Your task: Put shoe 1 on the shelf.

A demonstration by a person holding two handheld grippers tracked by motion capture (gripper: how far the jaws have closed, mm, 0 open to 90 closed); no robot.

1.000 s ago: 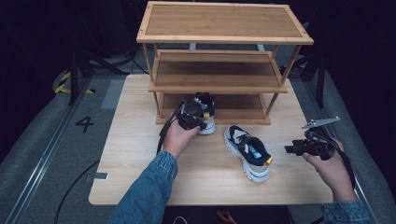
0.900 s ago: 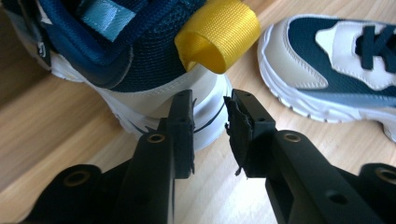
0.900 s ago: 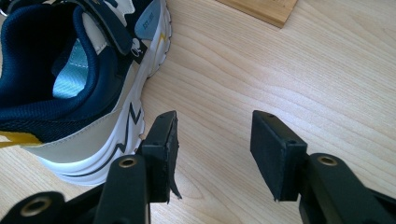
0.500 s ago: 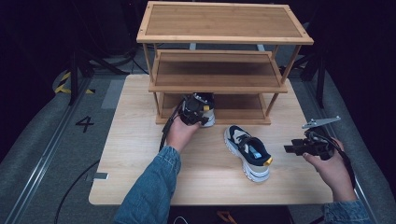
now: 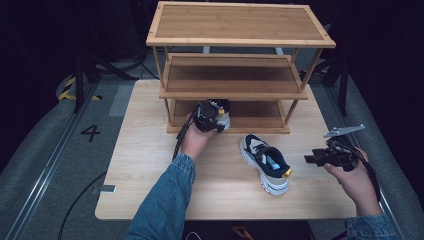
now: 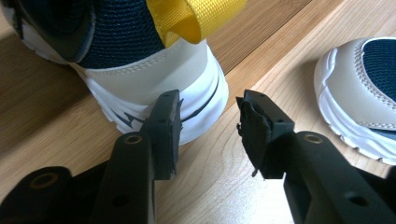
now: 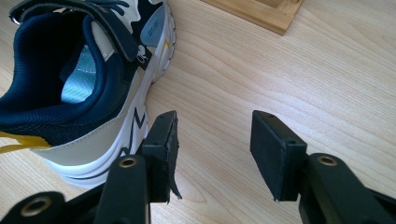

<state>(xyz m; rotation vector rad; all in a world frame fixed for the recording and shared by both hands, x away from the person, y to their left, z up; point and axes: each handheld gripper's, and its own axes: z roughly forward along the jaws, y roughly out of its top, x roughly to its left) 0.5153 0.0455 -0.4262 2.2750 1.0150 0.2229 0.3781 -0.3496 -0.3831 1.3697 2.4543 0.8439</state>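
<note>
A navy, white and beige shoe with a yellow heel loop stands at the front of the wooden rack's bottom shelf, heel toward me. My left gripper is right behind that heel, open, with nothing between its jaws. The matching shoe lies on the table in front of the rack, its toe showing at the right of the left gripper view. My right gripper hovers open just right of this shoe, apart from it.
The three-level wooden rack stands at the back of the light wooden table; its middle and top shelves are bare. A corner of the rack's base shows beyond the right gripper. Dark floor surrounds the table.
My left hand and the shoe in front of it have shifted slightly forward toward the bottom shelf. The right hand and the shoe on the table have stayed put.
</note>
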